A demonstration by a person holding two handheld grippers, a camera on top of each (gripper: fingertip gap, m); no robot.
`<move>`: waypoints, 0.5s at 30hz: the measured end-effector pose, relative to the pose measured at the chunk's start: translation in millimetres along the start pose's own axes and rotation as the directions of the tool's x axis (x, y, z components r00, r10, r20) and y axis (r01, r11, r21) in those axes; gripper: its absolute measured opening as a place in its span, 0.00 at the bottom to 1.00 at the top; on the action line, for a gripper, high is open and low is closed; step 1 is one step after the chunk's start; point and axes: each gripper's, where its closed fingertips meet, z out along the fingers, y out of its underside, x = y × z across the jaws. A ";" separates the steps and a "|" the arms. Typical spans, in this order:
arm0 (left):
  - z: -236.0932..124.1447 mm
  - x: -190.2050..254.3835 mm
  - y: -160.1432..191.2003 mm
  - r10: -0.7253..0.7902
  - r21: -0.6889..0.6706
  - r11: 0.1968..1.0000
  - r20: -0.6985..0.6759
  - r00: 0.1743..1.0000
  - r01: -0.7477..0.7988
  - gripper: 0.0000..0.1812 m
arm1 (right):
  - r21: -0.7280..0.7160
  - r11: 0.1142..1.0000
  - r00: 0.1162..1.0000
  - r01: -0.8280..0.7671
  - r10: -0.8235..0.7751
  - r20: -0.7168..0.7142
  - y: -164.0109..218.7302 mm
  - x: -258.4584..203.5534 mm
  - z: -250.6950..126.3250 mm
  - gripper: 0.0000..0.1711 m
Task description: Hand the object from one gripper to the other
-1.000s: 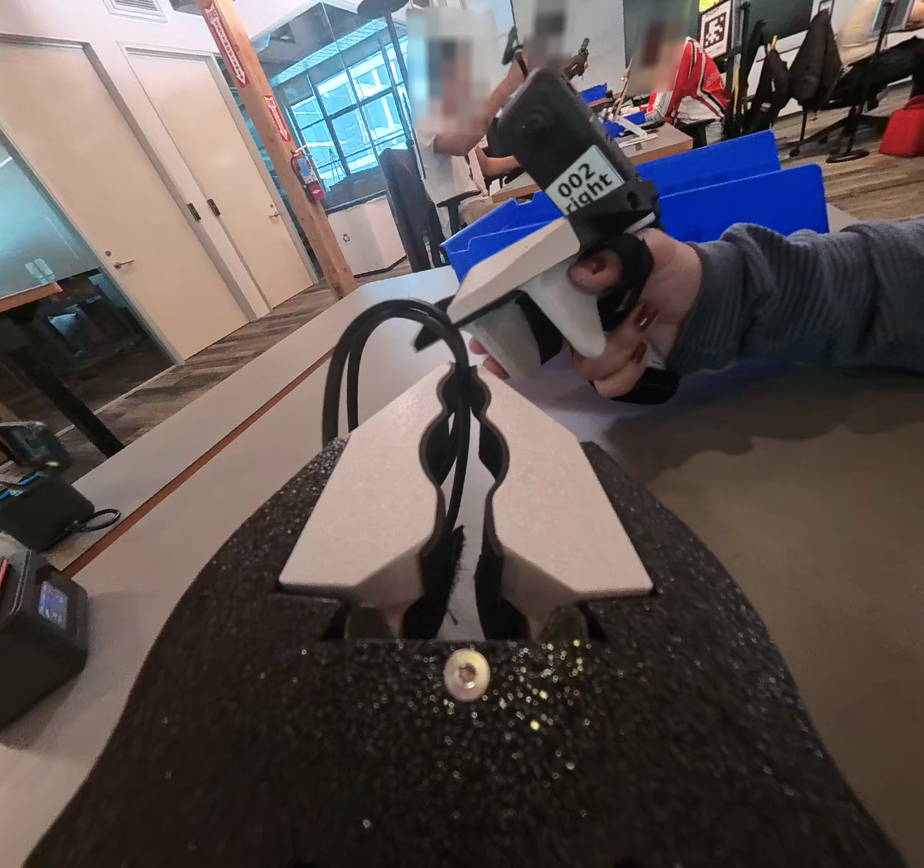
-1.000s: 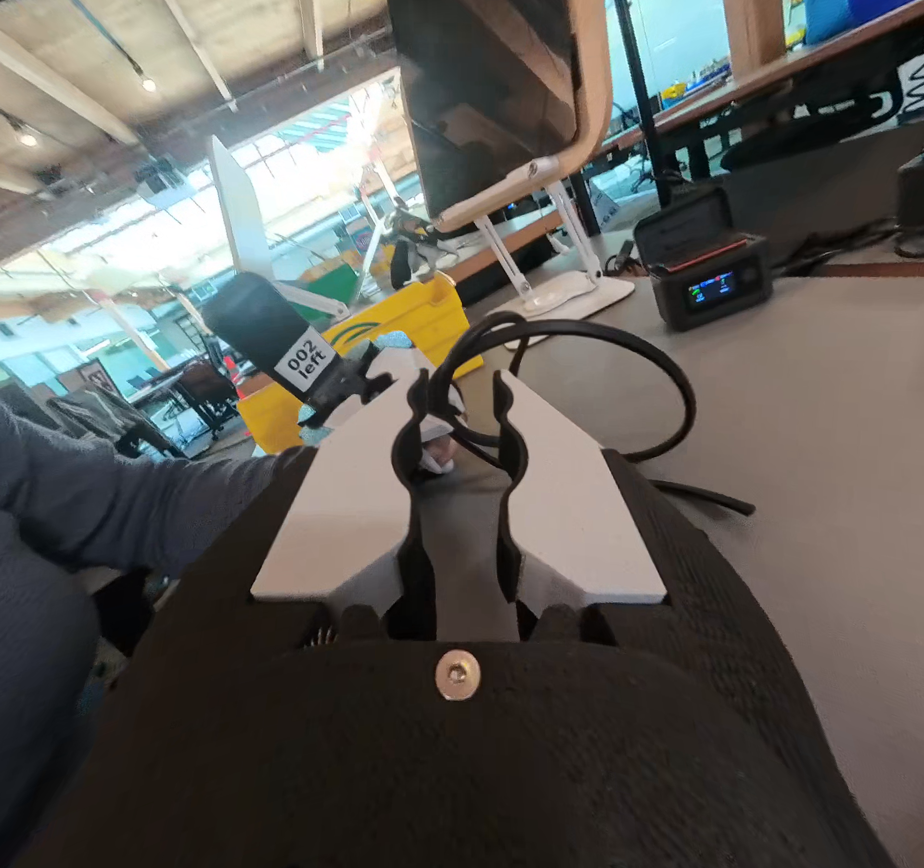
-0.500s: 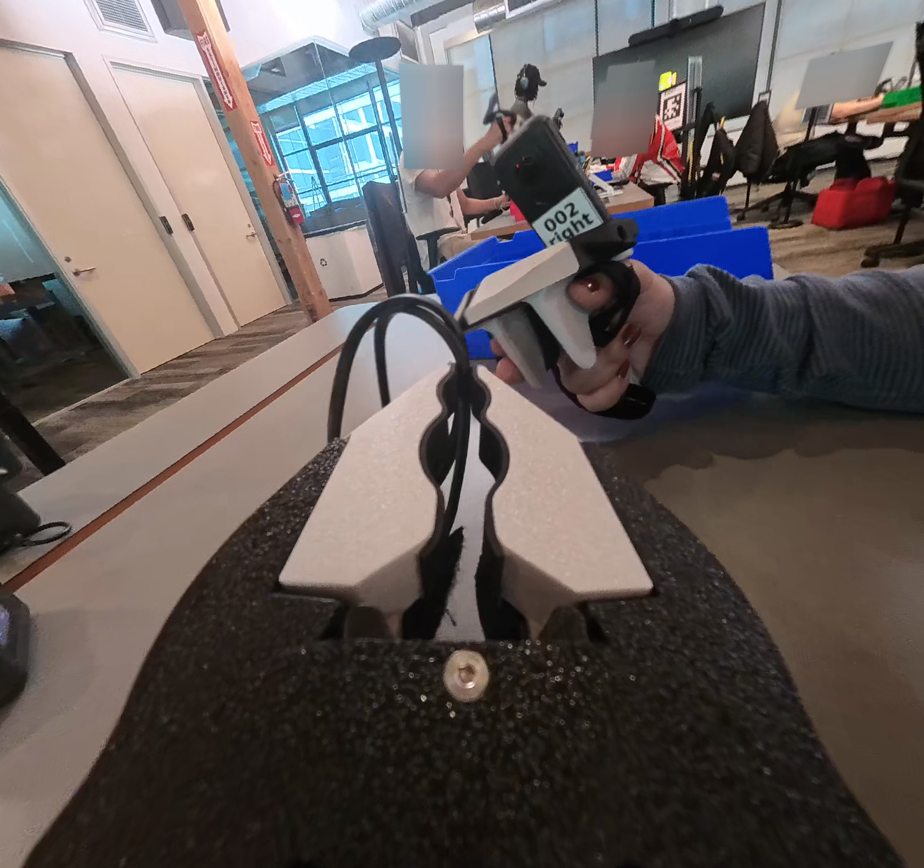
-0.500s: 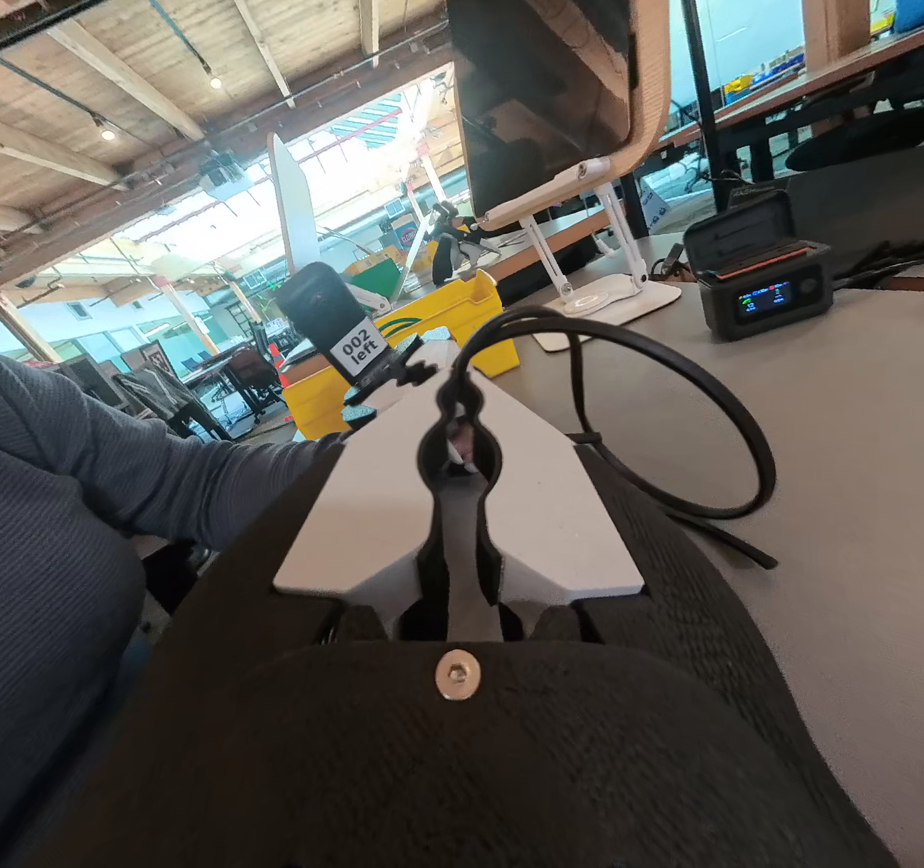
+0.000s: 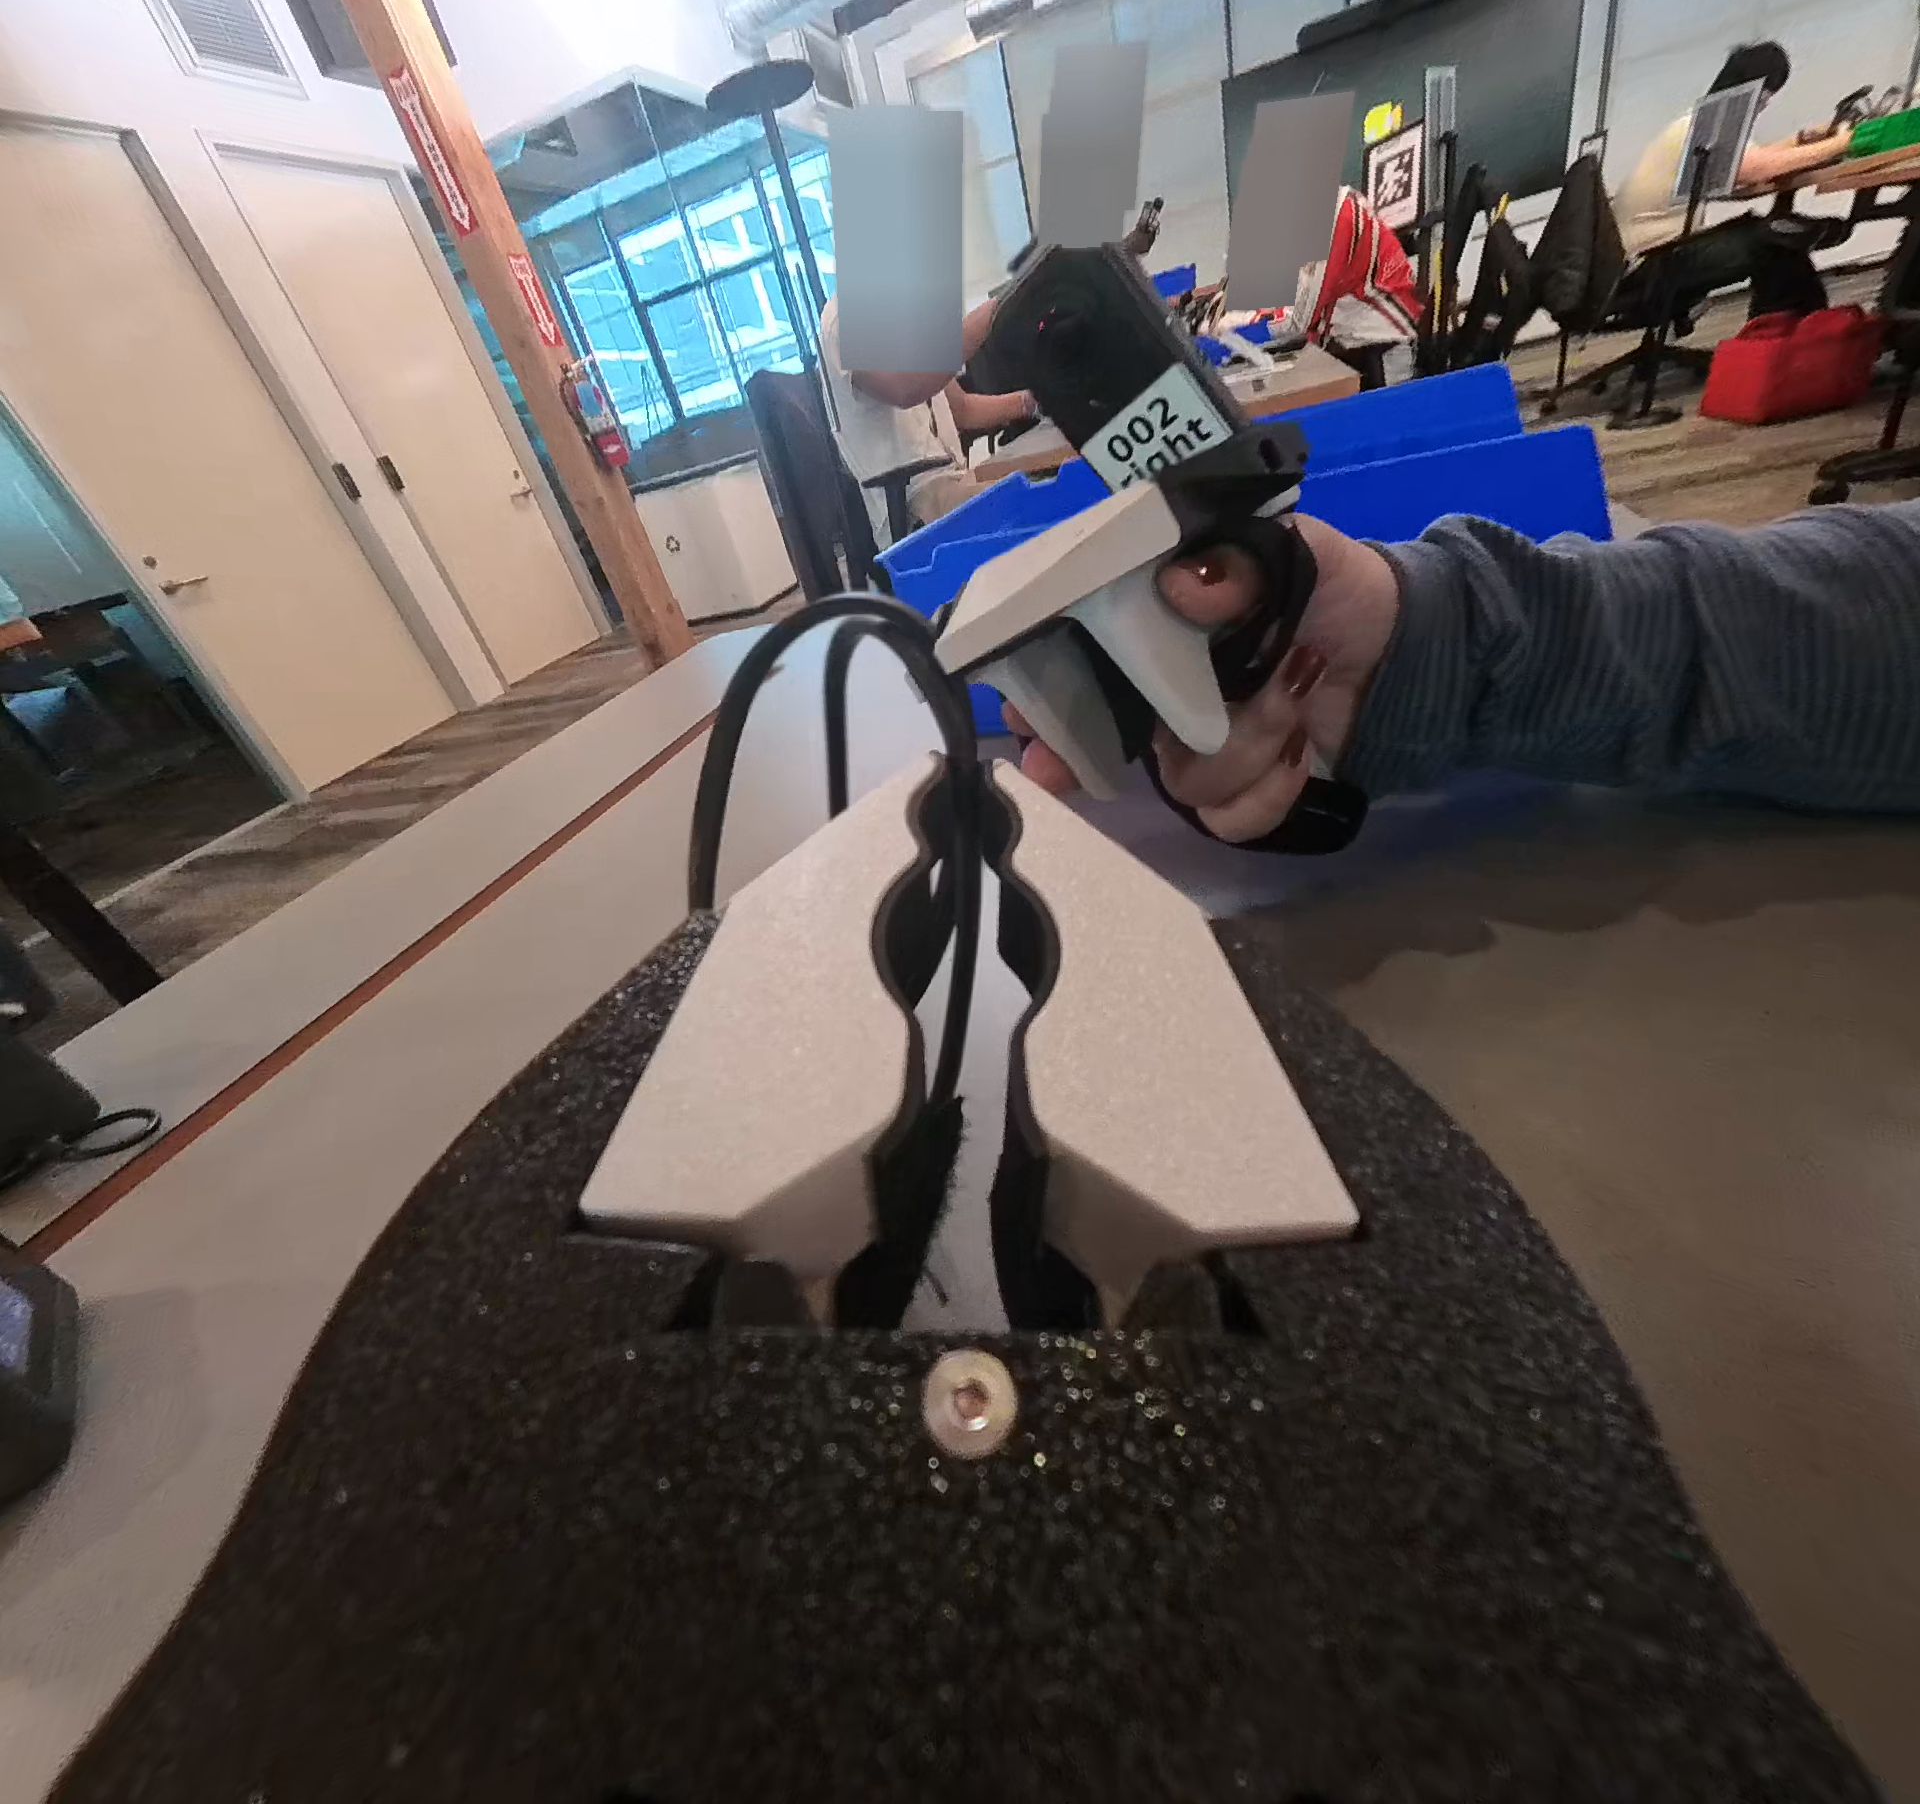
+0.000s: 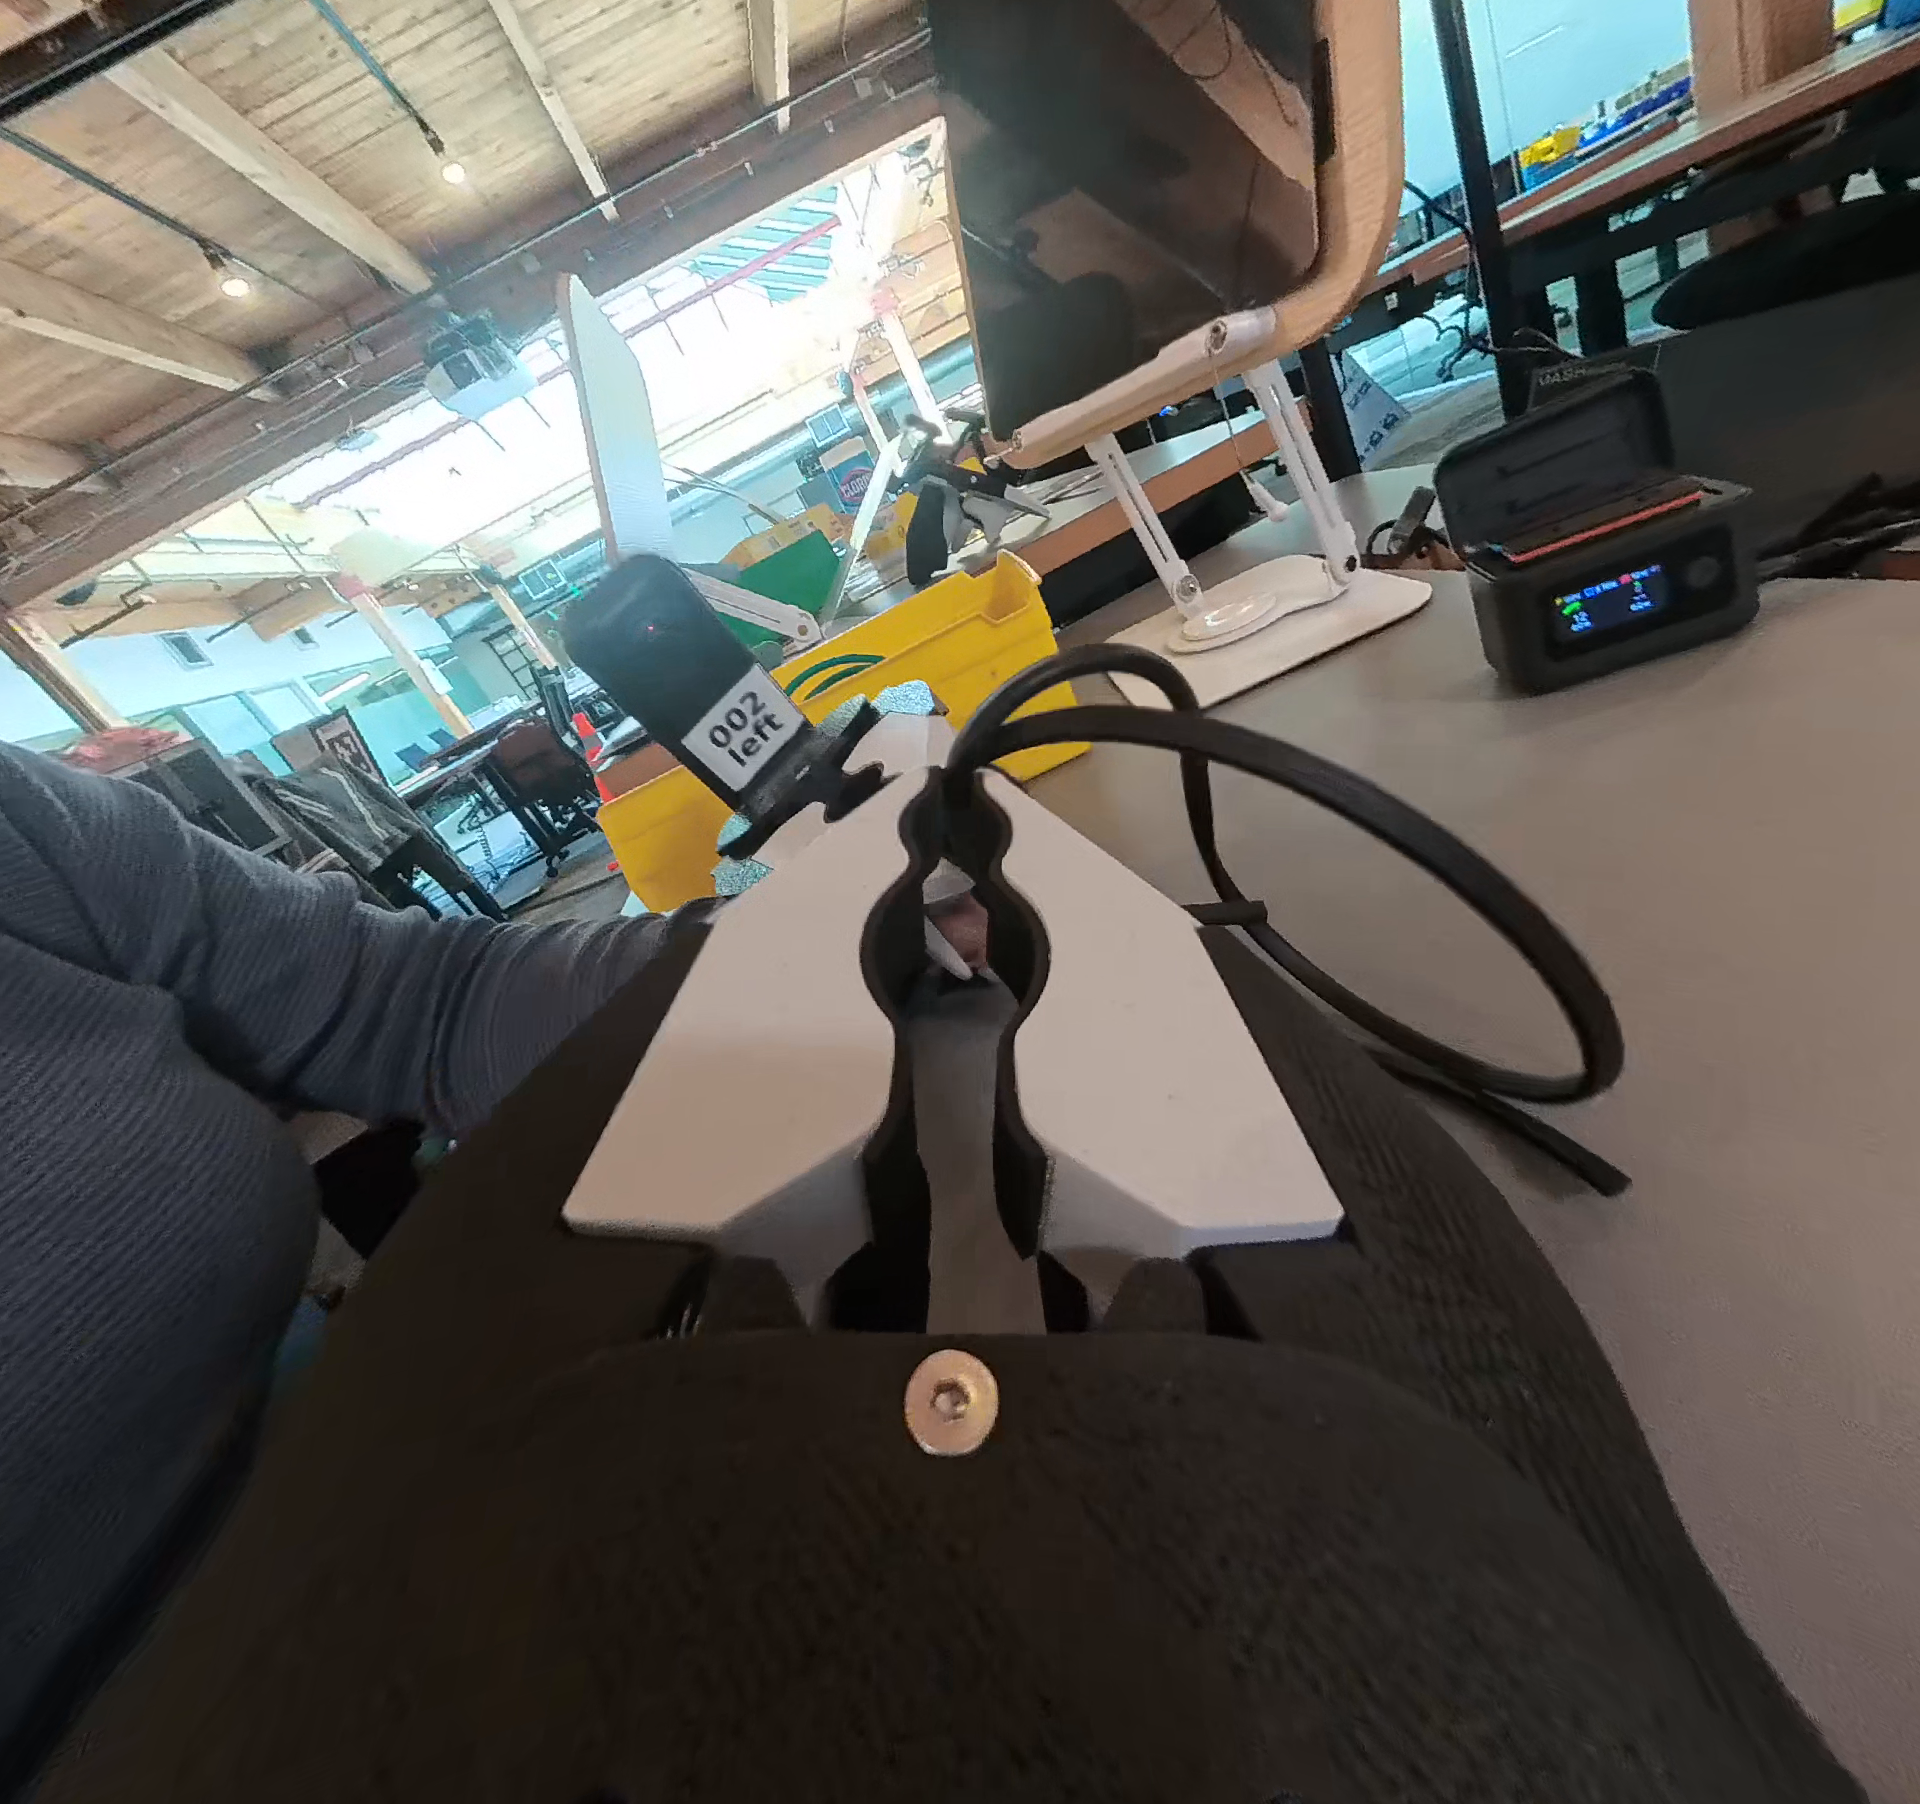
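Black cable loop (image 6: 1382,881) pinched at both tips: left gripper (image 5: 961,788) clamps it, right gripper (image 6: 954,798) seemingly clenched too, above grey table (image 6: 1714,923).

The left hand-held gripper (image 5: 961,788) points forward and slightly up, its pale fingers (image 5: 800,1006) drawn together until only a narrow slit parts the tips. The right hand-held gripper (image 6: 954,798) meets it tip to tip from the opposite side, its fingers (image 6: 1132,1016) likewise pinched close. A hand (image 5: 1262,705) wraps the right grip, blue-grey sleeve (image 5: 1662,653) stretched out level.
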 end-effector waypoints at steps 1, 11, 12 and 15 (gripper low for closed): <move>-0.7 1.6 -2.7 -0.001 0.023 1.000 -0.009 1.000 0.001 0.01 | -0.002 1.000 1.000 0.001 -0.001 0.010 -0.4 -2.0 -0.7 0.01; -5.1 3.7 -9.5 -0.132 0.046 0.990 -0.087 0.987 0.137 0.01 | -0.033 0.999 0.999 0.042 -0.041 0.021 1.8 -5.1 -3.5 0.01; -7.5 -0.4 -11.3 -0.142 0.062 0.987 -0.074 0.987 0.146 0.01 | -0.027 0.999 0.999 0.044 -0.044 0.018 0.2 -4.8 -5.0 0.01; -20.2 -23.4 -19.0 -0.172 0.120 0.978 0.025 0.985 0.168 0.01 | 0.017 0.997 0.997 0.077 -0.077 -0.030 -11.6 0.3 -13.8 0.01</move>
